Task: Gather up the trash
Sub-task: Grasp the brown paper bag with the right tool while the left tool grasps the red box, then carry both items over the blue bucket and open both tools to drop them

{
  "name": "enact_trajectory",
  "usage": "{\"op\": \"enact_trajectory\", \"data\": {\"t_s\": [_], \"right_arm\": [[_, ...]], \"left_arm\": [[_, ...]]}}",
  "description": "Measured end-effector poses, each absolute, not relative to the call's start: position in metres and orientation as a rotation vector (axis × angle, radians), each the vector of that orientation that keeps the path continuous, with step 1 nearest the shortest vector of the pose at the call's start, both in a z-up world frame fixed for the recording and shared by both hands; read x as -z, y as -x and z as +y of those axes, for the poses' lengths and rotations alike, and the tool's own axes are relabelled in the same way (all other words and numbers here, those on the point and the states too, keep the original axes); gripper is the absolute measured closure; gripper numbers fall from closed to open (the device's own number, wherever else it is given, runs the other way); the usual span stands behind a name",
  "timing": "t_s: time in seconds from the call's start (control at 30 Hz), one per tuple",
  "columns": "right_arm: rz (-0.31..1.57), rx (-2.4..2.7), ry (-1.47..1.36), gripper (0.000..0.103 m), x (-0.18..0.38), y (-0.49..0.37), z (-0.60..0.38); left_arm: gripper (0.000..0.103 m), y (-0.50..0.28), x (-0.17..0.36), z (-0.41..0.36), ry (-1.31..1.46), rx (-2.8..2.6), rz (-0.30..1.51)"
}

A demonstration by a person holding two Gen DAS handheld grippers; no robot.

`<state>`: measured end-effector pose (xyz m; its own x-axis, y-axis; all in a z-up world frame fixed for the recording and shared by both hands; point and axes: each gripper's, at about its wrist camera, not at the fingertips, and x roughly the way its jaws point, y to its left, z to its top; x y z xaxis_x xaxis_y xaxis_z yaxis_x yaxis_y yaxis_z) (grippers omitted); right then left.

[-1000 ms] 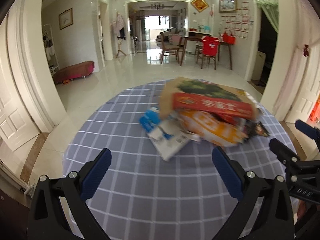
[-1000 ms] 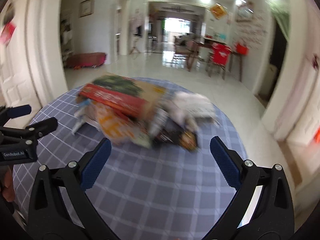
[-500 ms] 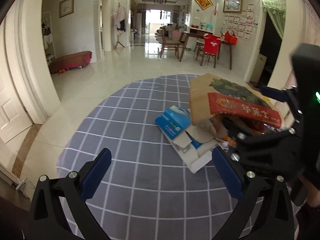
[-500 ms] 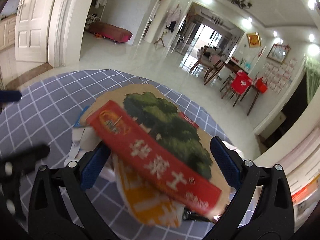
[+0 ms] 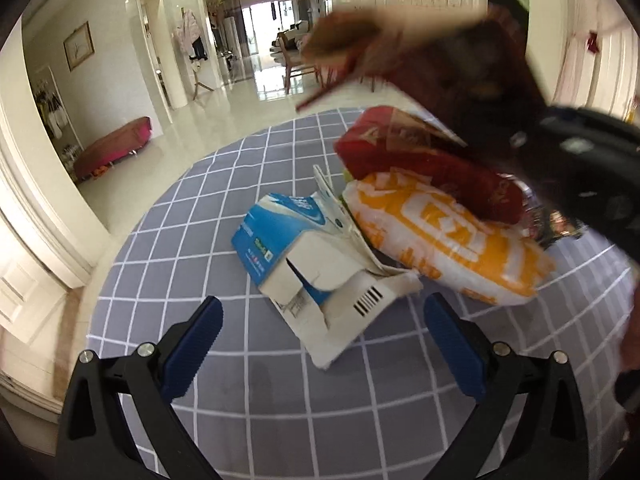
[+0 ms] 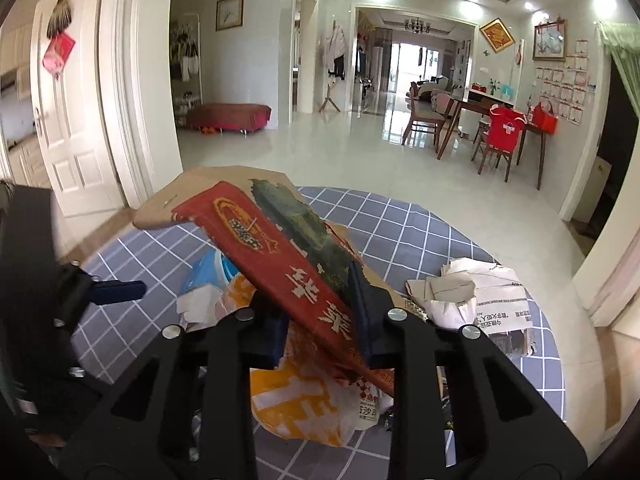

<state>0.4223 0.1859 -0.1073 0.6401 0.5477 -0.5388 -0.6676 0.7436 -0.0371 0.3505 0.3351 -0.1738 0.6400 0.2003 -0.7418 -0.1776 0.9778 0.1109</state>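
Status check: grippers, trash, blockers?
Right gripper shut on cardboard, lifted. Left gripper open, facing blue carton. Orange bag underneath.

Left wrist view: low over the checked tablecloth (image 5: pixel 248 380), facing the hallway, close to the blue-white carton (image 5: pixel 296 256).
Right wrist view: higher, same heading, cardboard sheet (image 6: pixel 288 256) filling lower centre.
Shared: orange bag (image 5: pixel 440 236) (image 6: pixel 304 404), tablecloth, hallway.

Bare checked tablecloth (image 5: pixel 280 392) lies open along the near and left edges of the table. Toward the right edge, the torn blue-white carton (image 5: pixel 304 264), orange bag (image 5: pixel 440 240) and crumpled paper (image 6: pixel 472 296) crowd together, blocking passage.
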Motion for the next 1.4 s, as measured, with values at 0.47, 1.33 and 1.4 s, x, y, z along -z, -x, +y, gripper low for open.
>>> {"op": "enact_trajectory", "data": {"t_s": [0.47,1.33,1.4], "right_arm": [[0.471,-0.692,0.217,0.092,0.085,-0.402,0.159],[0.432,-0.641,-0.181,0.094,0.054,-0.327,-0.054],[0.439,-0.600,-0.204,0.094,0.061,-0.324,-0.081]], "left_arm": [[0.096,-0.346,0.145,0.356,0.121,-0.268,0.757],[0.101,-0.275,0.059,0.161,0.056,0.038,0.474],[0.101,-0.283,0.062,0.130,0.049,0.101,0.489]]}}
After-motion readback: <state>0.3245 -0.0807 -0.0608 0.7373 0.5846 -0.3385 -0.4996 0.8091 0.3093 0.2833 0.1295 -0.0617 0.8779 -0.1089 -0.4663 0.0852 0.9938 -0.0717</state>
